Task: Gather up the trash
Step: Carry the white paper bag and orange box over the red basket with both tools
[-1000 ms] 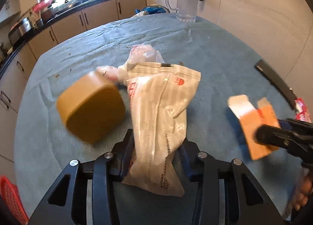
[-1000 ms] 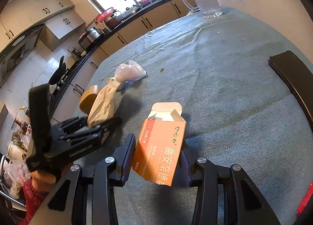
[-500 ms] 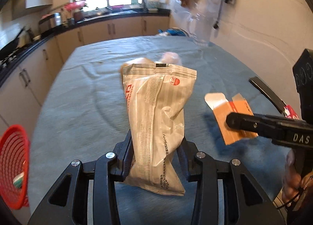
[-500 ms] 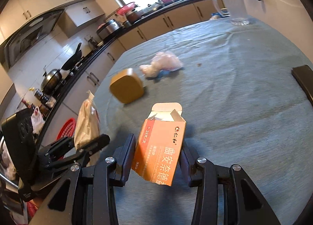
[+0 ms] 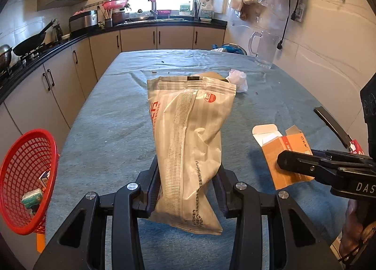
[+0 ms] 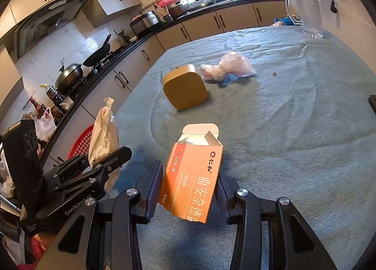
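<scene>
My left gripper (image 5: 186, 187) is shut on a tall beige snack bag (image 5: 190, 143), held upright above the blue-covered table (image 5: 112, 115). My right gripper (image 6: 189, 190) is shut on an orange carton (image 6: 192, 173) with its top flaps open. The same carton (image 5: 279, 152) shows at the right of the left wrist view, and the bag (image 6: 103, 136) shows at the left of the right wrist view. A red mesh basket (image 5: 25, 176) with a few small items inside hangs off the table's left edge, left of the bag.
A mustard rounded box (image 6: 184, 89) and a crumpled white plastic bag (image 6: 228, 68) lie mid-table. A glass jug (image 6: 305, 14) stands at the far right corner. A black flat object (image 5: 331, 124) rests by the right edge. Kitchen counters run along the left.
Both grippers have swung left with their loads. The red basket has come into the left wrist view, and the mustard box is now hidden behind the bag there.
</scene>
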Available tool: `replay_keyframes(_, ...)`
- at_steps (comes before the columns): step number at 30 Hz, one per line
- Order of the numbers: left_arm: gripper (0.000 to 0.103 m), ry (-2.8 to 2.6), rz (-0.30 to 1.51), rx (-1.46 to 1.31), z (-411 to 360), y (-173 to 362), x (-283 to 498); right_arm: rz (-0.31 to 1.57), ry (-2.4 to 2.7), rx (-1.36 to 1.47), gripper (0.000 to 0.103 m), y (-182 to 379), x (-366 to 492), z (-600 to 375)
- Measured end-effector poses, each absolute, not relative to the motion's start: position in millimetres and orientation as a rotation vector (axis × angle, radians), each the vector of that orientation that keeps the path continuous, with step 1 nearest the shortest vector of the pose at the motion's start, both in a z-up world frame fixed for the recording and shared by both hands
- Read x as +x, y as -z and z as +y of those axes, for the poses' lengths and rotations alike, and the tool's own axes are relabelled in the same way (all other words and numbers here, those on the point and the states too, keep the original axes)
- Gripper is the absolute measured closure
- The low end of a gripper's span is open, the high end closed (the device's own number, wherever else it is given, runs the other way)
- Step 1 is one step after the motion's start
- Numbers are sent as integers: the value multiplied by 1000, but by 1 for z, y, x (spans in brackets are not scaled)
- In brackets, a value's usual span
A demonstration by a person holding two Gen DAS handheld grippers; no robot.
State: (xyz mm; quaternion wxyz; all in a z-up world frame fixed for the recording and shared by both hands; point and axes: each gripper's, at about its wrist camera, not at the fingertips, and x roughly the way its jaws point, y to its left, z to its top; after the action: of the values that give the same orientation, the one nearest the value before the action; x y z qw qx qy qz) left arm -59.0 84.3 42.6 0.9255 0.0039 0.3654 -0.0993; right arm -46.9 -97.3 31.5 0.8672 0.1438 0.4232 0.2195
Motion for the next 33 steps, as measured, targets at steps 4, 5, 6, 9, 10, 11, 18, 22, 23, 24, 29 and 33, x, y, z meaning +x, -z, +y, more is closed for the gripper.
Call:
replay_keyframes(4,64,190,744,11,88,-42,-62,892,-464,292,58,-31,-46,-93)
replay_keyframes(5,64,186,742,11,89,-42,-62,893,-465,289,58,-31,-45,-92)
replay_keyframes(6,64,185,742,11,90,-41,-61,894,-466,287,58,-31,-45,-91)
replay_keyframes(9,64,181,745,6,91,-41,-60,901,-469,284,59,-29,-44,-88)
replay_keyframes(10,64,180,745,6,91,-41,-60,904,-470,284,62,-29,-43,-87)
replay_keyframes(11,64,178,746,6,91,-41,-61,906,-472,282,64,-28,-43,-86)
replay_keyframes(18,64,172,751,0,94,-41,-62,946,-483,279,68,-21,-40,-81)
replay_keyframes(22,64,169,754,-7,96,-40,-61,964,-496,270,68,-16,-42,-77)
replay_keyframes(23,64,169,754,-8,97,-39,-61,964,-502,263,68,-16,-43,-76)
replay_keyframes(24,64,167,754,-9,97,-39,-61,964,-509,254,71,-16,-44,-75)
replay_keyframes(29,64,164,747,-18,98,-41,-61,930,-519,226,85,-24,-50,-71)
replay_keyframes(33,64,159,734,-20,100,-44,-63,904,-526,254,85,-31,-51,-74)
